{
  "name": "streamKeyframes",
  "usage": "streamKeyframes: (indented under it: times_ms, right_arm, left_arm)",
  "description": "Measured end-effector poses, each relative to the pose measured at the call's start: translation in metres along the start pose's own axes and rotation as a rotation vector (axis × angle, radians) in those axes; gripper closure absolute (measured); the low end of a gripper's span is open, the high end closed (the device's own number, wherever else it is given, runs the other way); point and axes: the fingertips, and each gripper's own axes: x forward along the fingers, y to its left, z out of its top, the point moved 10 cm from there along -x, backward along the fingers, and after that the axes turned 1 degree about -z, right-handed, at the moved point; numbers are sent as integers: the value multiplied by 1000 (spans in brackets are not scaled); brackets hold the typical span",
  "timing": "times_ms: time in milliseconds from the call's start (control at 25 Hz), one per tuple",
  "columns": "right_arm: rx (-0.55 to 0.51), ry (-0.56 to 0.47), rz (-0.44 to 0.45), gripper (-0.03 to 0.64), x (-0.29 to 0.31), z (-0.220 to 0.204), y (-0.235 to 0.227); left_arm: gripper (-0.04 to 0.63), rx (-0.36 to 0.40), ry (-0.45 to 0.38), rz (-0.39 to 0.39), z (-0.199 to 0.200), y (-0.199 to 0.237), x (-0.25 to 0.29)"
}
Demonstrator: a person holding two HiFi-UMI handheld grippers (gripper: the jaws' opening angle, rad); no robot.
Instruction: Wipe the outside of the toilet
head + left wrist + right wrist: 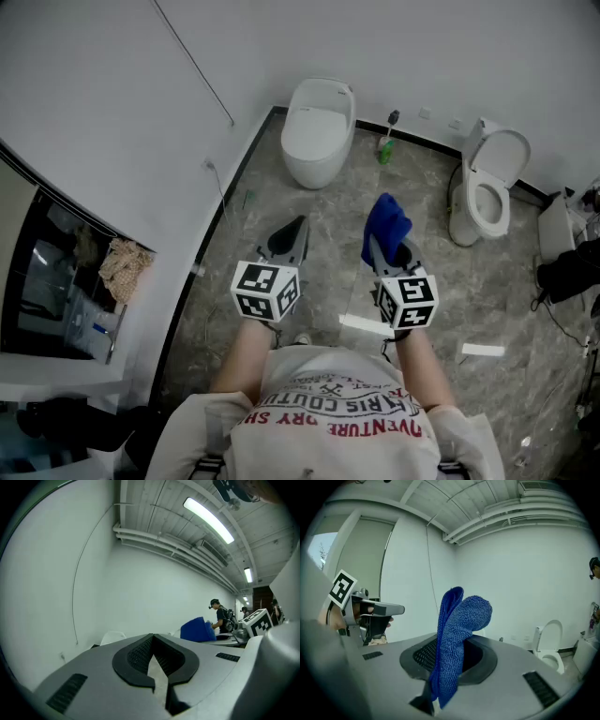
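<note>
A white toilet with its lid down (319, 131) stands against the far wall, well ahead of both grippers. A second white toilet (487, 187), lid raised, stands further right and shows too in the right gripper view (551, 644). My right gripper (386, 246) (450, 653) is shut on a folded blue cloth (385, 223) (457, 630), which sticks up past the jaws. The left gripper (295, 228) (153, 656) is shut with nothing in it, level with the right one. The cloth (197, 630) also appears in the left gripper view.
A green bottle and a brush (385, 145) stand between the toilets. The white wall runs along the left, with a dark glass panel and a beige rag (124, 264). White strips (366, 325) lie on the marble floor. Black gear (567, 272) sits far right. Other people (219, 616) are at a distance.
</note>
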Motion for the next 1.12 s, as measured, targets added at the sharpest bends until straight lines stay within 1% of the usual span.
streamKeyframes:
  times_ms: [160,360,520,720,840,960,1000,1120]
  right_arm:
    - [6,5,1,540,-2,-3,-4]
    - [12,16,2,540,-3,-8,-11]
    - [37,15,4,540,-4,-11,-19]
    - [4,30,12,540,-3,-15,-34]
    - [10,37,16,540,-3,-20,-50]
    - [34,49,6,540,1,-28,-64]
    - [47,56,1,540,6,-31,-67]
    - [92,72,-4,540,28,-34,-74]
  left_arm:
    - [589,6,14,-14,-4,-6,4]
    - [589,4,22,-12,-7,-11,10]
    - [589,4,36,-13,-11,-15,16]
    - [589,-4,44,5,-15,-21,28]
    - [589,-30,44,26,-22,-26,37]
    - [589,-80,43,15,-30,-31,47]
    - [589,-80,49,9,-33,-30,51]
    - [589,-33,83,12,-35,-17,67]
